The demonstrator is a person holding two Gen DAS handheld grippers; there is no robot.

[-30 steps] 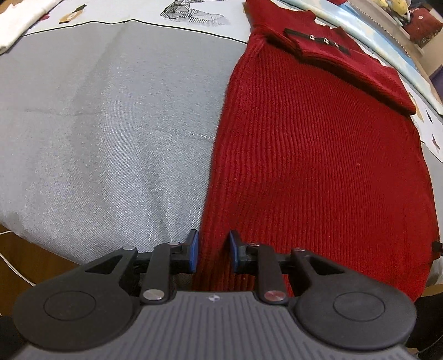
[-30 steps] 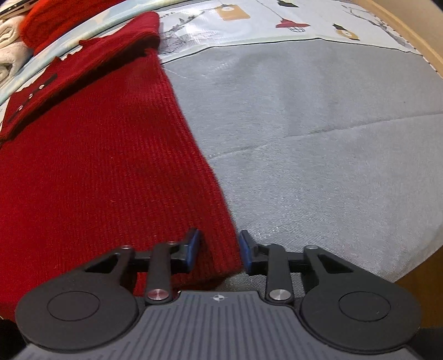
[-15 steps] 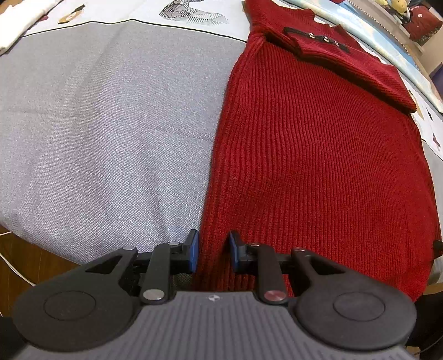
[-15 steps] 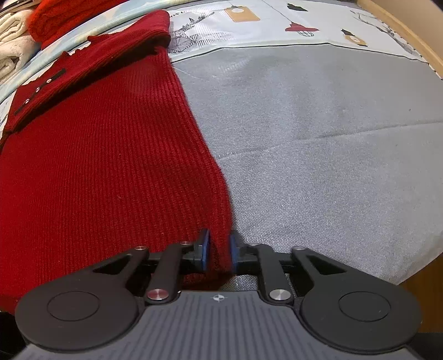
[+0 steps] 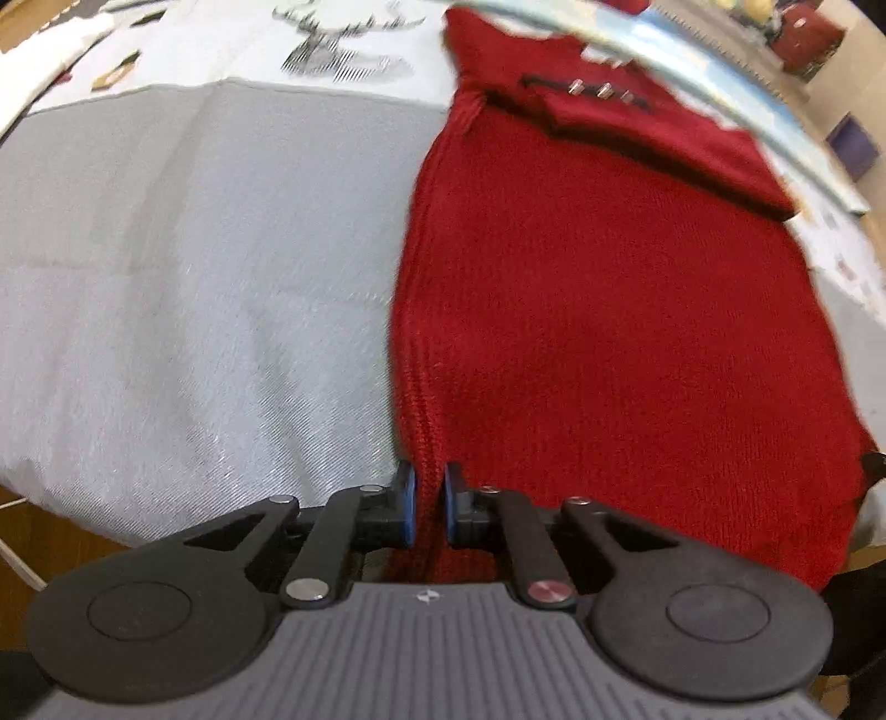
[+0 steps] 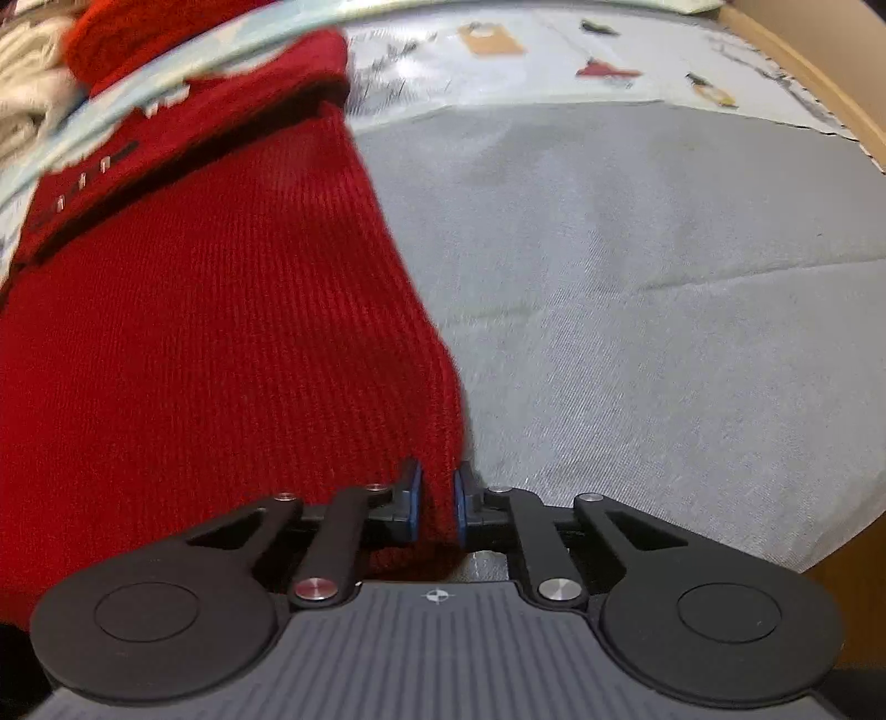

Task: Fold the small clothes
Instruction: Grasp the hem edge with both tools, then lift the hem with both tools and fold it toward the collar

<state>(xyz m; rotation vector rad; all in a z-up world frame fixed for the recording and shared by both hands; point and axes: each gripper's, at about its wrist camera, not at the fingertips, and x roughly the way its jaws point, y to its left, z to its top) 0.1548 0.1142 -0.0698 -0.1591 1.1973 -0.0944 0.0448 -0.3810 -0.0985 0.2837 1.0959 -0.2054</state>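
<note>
A red ribbed knit garment (image 5: 609, 304) lies flat on a grey cloth (image 5: 194, 249). Its top part is folded down and shows a black strap with metal studs (image 5: 587, 91). My left gripper (image 5: 425, 501) is at the near left corner of the hem, jaws closing, with the blue pads pressing a pinched ridge of red knit. In the right wrist view the same garment (image 6: 221, 332) fills the left half, on the grey cloth (image 6: 637, 277). My right gripper (image 6: 437, 498) is at the near right hem corner, jaws closing, pads pressed on the red edge.
A white printed cloth (image 5: 343, 44) covers the far part of the surface. Wood shows past the near edges (image 5: 16, 548) (image 6: 847, 559). White and red folded clothes (image 6: 33, 94) lie at the far left in the right wrist view.
Both pairs of jaws have closed in from a wider gap and now pinch the hem corners. The knit edge has bunched up between the pads. Both views are now blurred.
</note>
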